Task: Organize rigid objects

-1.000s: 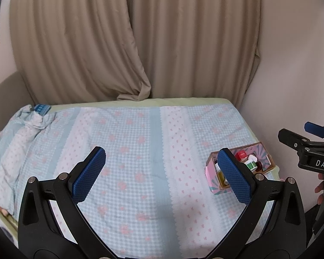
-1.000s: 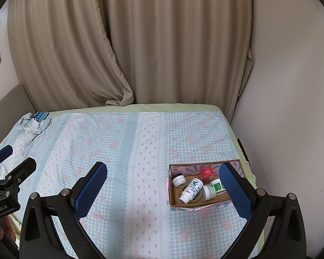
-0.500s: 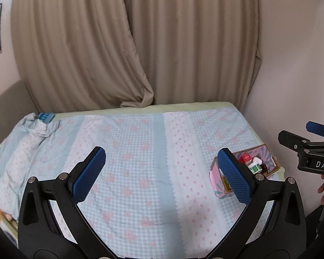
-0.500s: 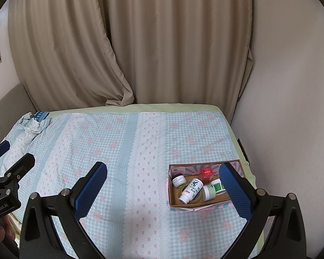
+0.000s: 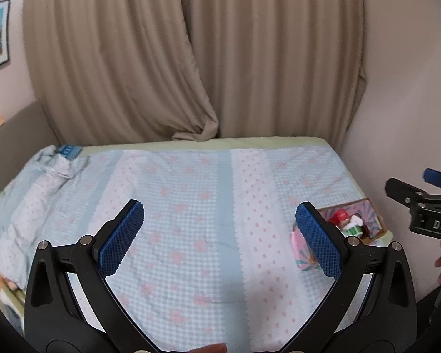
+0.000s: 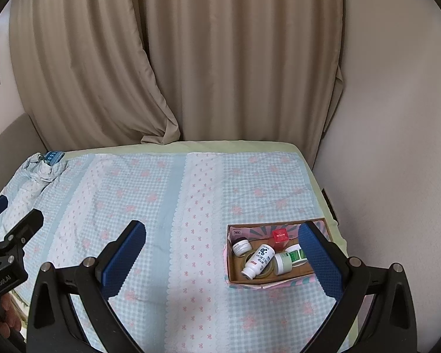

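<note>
A pink-sided cardboard box (image 6: 235, 276) (image 5: 301, 260) sits on the bed near its right edge. Inside lie a white bottle (image 6: 257, 260), a small white jar (image 6: 241, 245), a red cube-shaped item (image 6: 280, 235), a pale green jar (image 6: 283, 263) and a roll of tape under them. My right gripper (image 6: 220, 253) hangs open above the bed, its right finger in front of the box's right end. Further left over the bed, my left gripper (image 5: 219, 232) is open with nothing in it; the box is partly hidden behind its right finger.
The bed carries a light blue checked cover (image 6: 161, 200) with pink flowers. A bunched cover and a small blue item (image 6: 53, 156) lie at the far left corner. Beige curtains (image 6: 191, 58) hang behind, and a wall (image 6: 397, 147) is close on the right.
The left gripper has risen and pulled back a little, so the bed and box sit lower and further right in its view. The right gripper has barely moved. Both stay open.
</note>
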A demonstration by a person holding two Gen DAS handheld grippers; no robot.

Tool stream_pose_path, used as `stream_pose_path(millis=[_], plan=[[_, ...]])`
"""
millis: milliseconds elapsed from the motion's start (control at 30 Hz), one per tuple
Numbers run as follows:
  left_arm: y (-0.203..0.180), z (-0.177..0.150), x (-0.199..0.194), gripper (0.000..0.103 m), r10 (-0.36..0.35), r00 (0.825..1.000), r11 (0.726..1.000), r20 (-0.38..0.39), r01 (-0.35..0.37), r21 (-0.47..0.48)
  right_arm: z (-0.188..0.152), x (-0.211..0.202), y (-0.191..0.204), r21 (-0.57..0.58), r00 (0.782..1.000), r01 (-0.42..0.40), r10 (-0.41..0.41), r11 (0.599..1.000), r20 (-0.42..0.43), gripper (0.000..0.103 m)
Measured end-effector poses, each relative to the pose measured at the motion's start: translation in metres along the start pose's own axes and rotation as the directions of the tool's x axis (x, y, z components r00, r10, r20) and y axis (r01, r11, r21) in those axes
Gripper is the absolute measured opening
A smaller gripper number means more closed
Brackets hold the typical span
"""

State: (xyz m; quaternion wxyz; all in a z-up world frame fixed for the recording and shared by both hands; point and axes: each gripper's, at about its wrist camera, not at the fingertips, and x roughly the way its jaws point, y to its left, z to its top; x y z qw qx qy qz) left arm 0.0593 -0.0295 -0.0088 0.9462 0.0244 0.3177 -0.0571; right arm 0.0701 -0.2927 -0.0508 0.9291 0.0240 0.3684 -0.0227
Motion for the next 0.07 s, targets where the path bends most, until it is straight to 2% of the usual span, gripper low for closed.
stream_pose_path(millis=[67], plan=[[0.0007, -0.0026, 0.0025, 0.103, -0.009, 1.0, 1.0, -0.011, 0.009, -0.002, -0.001, 0.0028, -0.0002, 0.004, 1.0, -0.003, 0.003, 1.0, -0.01, 0.103]])
